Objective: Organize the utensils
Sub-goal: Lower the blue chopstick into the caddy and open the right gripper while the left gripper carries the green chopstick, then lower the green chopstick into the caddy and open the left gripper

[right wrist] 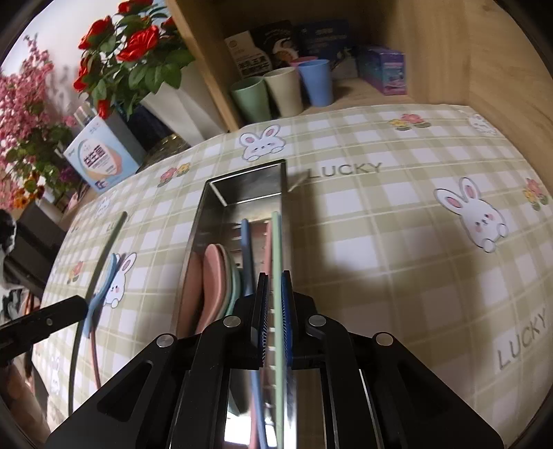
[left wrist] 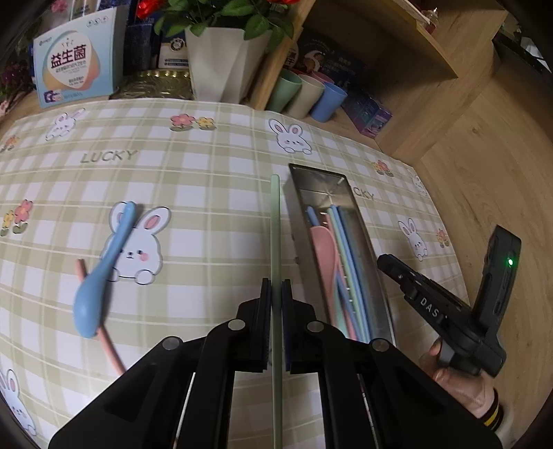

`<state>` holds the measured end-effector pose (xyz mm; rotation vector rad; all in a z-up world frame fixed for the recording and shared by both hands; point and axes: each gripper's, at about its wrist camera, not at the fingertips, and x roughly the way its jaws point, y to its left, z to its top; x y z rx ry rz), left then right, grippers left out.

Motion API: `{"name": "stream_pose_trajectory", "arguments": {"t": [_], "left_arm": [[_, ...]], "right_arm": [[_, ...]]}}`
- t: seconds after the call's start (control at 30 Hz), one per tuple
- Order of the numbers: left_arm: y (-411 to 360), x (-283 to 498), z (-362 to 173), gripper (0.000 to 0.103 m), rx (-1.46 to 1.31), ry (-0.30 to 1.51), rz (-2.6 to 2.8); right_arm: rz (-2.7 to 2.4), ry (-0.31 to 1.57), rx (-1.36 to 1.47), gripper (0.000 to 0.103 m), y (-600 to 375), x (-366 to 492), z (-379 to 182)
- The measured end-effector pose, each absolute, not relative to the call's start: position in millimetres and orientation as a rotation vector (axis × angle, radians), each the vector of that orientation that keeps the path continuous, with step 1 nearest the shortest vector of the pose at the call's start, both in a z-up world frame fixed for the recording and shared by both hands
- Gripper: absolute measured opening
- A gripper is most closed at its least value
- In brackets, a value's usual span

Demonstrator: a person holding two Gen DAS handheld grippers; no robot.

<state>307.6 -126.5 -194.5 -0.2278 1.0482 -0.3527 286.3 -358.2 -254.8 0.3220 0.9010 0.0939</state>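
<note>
My left gripper [left wrist: 275, 288] is shut on a green chopstick [left wrist: 275, 221] that points away over the checked tablecloth, just left of a long metal tray [left wrist: 359, 207]. To the left, a blue spoon [left wrist: 103, 269] lies across a pink chopstick [left wrist: 112, 352]. My right gripper [right wrist: 275, 276] hovers over the tray [right wrist: 249, 172], shut on another green chopstick [right wrist: 276, 241] whose far end reaches down into it. The tray holds a pink spoon [right wrist: 211, 273], a blue chopstick [right wrist: 246, 252] and more chopsticks. A hand holds the right gripper [left wrist: 387, 262] at the tray's near end.
Behind the cloth stand a white flower pot [left wrist: 221, 65], a light-blue box [left wrist: 79, 58] and three cups [right wrist: 283, 86] inside a wooden shelf [left wrist: 397, 31]. A purple box [right wrist: 382, 69] sits deeper in the shelf. Bare wooden tabletop [left wrist: 484, 165] lies right of the cloth.
</note>
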Motion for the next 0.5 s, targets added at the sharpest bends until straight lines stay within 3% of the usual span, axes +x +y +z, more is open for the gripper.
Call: {"name": "stream_pose_trajectory", "arguments": {"t": [0.3,0.33,0.4,0.5], "left_arm": [[-161.5,312.6,-199.1,0.006,-0.244,1.081,-0.398],[-166.2,313.5,-199.8,0.006,-0.245,1.085,-0.403],[-179.5,316.7,-203.0,0.006,-0.259,1.11,-0.424],[-197.6,322.0,-206.7,0.006,-0.273,1.135,-0.445]], "right_arm": [[0.043,0.902,0.339,0.012,-387.2,269.3,-251.7],[0.041,0.902,0.343,0.018,-390.0,268.4,-252.0],[0.031,0.895,0.351,0.047,-396.2,265.5,-252.2],[0.019,0.89,0.354,0.047,-404.9,261.4,-252.7]]}}
